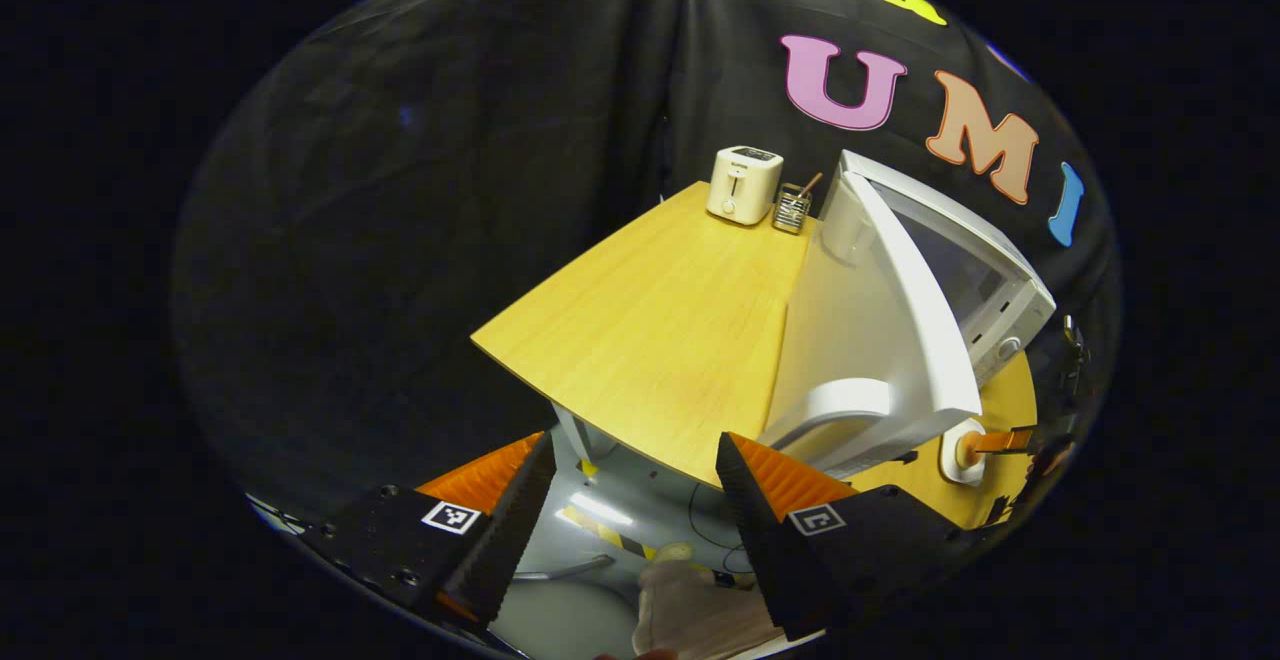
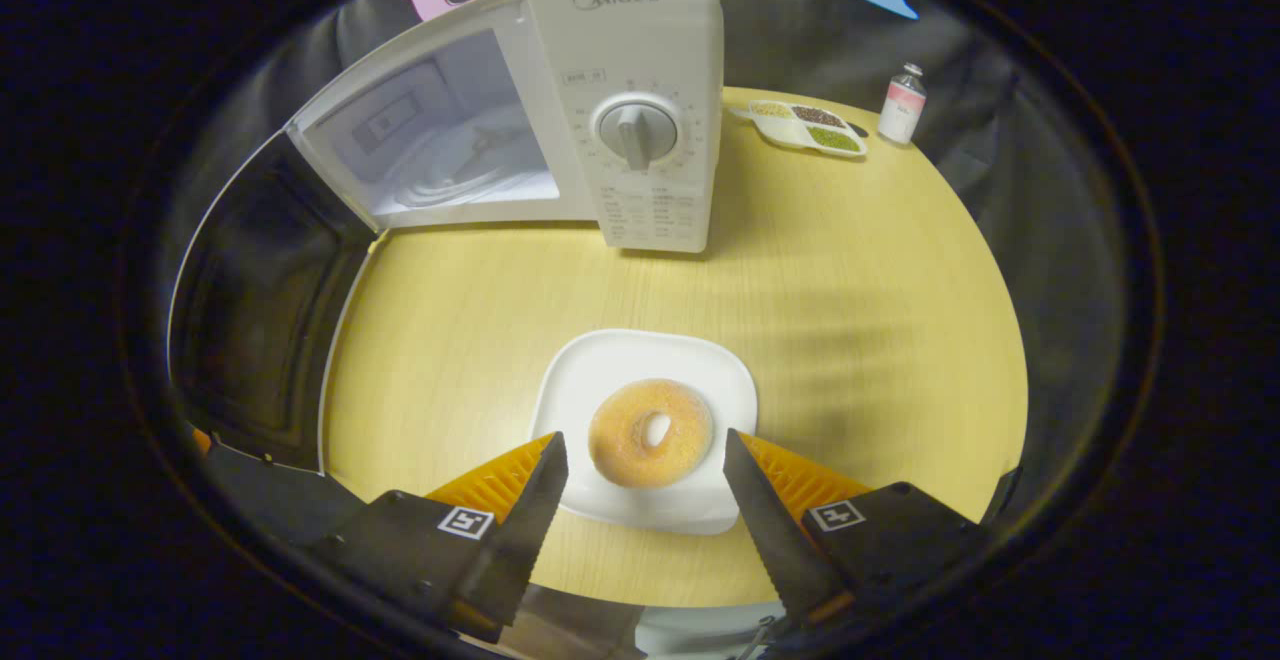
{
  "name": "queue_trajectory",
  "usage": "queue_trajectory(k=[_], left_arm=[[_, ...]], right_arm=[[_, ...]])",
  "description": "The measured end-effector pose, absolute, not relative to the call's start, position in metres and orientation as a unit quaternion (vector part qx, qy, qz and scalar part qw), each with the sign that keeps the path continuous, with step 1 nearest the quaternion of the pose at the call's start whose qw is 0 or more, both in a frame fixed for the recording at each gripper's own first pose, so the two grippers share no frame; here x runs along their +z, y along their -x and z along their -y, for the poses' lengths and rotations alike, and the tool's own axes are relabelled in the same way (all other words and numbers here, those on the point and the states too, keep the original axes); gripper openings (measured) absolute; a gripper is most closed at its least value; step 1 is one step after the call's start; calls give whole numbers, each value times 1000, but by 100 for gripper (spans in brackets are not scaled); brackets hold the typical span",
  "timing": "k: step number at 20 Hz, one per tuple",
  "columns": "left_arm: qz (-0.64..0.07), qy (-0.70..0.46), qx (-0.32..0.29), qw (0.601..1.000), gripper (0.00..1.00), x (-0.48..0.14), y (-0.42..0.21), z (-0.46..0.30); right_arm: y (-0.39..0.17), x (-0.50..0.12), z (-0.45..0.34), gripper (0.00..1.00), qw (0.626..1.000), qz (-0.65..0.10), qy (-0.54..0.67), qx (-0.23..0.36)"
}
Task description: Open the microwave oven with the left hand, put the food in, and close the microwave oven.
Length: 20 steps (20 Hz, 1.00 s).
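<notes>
At lower centre of the right gripper view, the doughnut (image 2: 650,433) sits on a plate (image 2: 600,360) between the right gripper's (image 2: 645,465) released fingers, soft and crushable, so I'd grip the stiff, slippery plate rim.

Table (image 2: 850,270) — microwave (image 2: 640,110), plate (image 2: 590,380), toaster (image 1: 744,184).

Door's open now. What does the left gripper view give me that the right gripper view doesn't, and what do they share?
Left gripper view alone: a toaster and a wire utensil holder at the table's far edge, plus the floor under the open left claw.

Right gripper view alone: the microwave's dial, a divided dish and a small bottle.

Both: the open microwave, the wooden table, the doughnut on its white plate.
</notes>
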<state>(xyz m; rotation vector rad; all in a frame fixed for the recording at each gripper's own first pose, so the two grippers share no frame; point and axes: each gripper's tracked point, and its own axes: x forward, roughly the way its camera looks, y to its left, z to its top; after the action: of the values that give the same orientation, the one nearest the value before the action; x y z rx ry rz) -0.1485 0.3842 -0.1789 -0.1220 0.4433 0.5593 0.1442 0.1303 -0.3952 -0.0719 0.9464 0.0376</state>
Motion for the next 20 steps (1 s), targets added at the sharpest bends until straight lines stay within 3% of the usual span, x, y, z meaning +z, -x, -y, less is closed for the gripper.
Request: queue_trajectory(k=[6, 7, 8, 9, 10, 11, 20], left_arm=[[-124, 12, 324, 938, 95, -116, 134, -418], [-110, 10, 325, 939, 94, -109, 128, -418], [-100, 11, 325, 940, 94, -104, 120, -419], [-91, 12, 323, 942, 94, -101, 112, -418], [-88, 16, 320, 943, 94, -100, 103, -418], [-82, 21, 315, 946, 95, -98, 94, -416], [-39, 34, 254, 966, 94, -73, 22, -397]], right_arm=[[-152, -415, -131, 89, 871, -490, 16, -9], [-154, -418, -130, 98, 869, -494, 18, -14], [-154, -422, -128, 98, 867, -498, 21, -21], [-154, -425, -129, 98, 865, -501, 20, -25], [-154, -427, -130, 90, 863, -504, 20, -31], [-154, -428, -130, 98, 863, -504, 20, -35], [-156, -432, -129, 97, 861, -504, 16, -66]])
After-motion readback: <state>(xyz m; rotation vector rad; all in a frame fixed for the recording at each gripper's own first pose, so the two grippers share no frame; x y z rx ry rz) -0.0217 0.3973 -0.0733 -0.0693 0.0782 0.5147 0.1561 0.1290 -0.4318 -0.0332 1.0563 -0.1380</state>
